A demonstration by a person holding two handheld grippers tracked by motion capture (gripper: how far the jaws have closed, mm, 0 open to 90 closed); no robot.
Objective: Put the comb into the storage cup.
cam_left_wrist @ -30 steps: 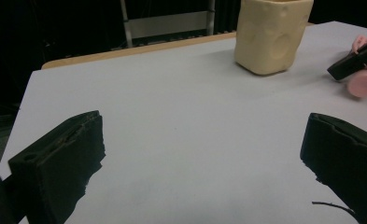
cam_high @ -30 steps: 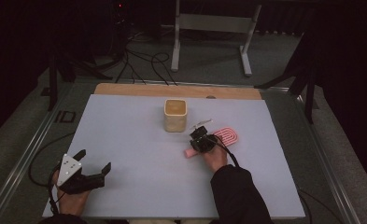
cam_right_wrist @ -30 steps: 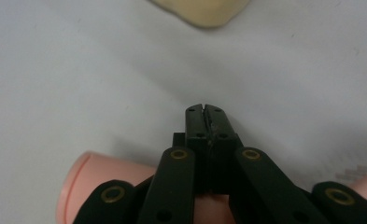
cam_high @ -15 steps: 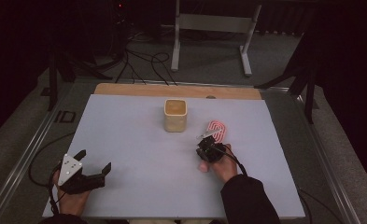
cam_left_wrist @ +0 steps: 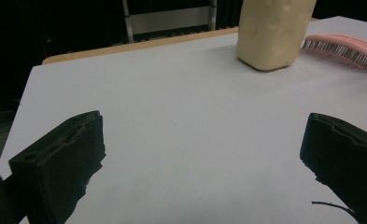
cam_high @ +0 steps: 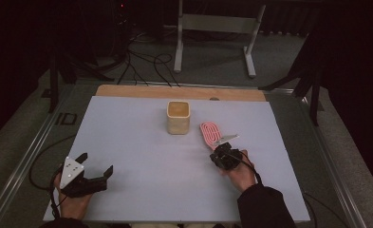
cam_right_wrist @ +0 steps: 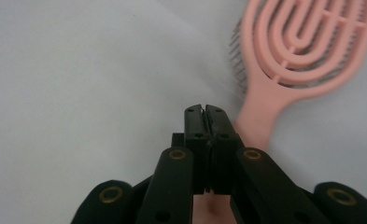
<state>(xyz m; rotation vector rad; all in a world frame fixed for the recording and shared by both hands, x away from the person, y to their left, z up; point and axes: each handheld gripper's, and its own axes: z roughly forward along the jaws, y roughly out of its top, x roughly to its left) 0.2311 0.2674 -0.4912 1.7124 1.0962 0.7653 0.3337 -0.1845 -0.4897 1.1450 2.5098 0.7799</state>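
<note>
A pink hairbrush [cam_high: 209, 133] lies right of a tan square cup [cam_high: 178, 117] on the white table. My right gripper [cam_high: 220, 155] sits at the brush's handle end. In the right gripper view its jaws are pressed together [cam_right_wrist: 204, 112], and the pink handle [cam_right_wrist: 258, 126] runs in under them from the brush head. The brush turns with this hand, so the gripper is shut on the handle. My left gripper [cam_high: 95, 164] rests at the front left, open, with bare table between its jaws [cam_left_wrist: 204, 154]. The cup [cam_left_wrist: 274, 32] and brush [cam_left_wrist: 344, 46] stand far ahead of it.
A wooden strip [cam_high: 179, 91] edges the table's far side. Beyond it are a metal stand [cam_high: 217, 28] and cables on the dark floor. Metal rails [cam_high: 32, 147] run along both sides of the table.
My right hand has moved right and toward the front edge. The brush swung with it, its head going from right of the gripper to above and left of it. The left gripper stayed put.
</note>
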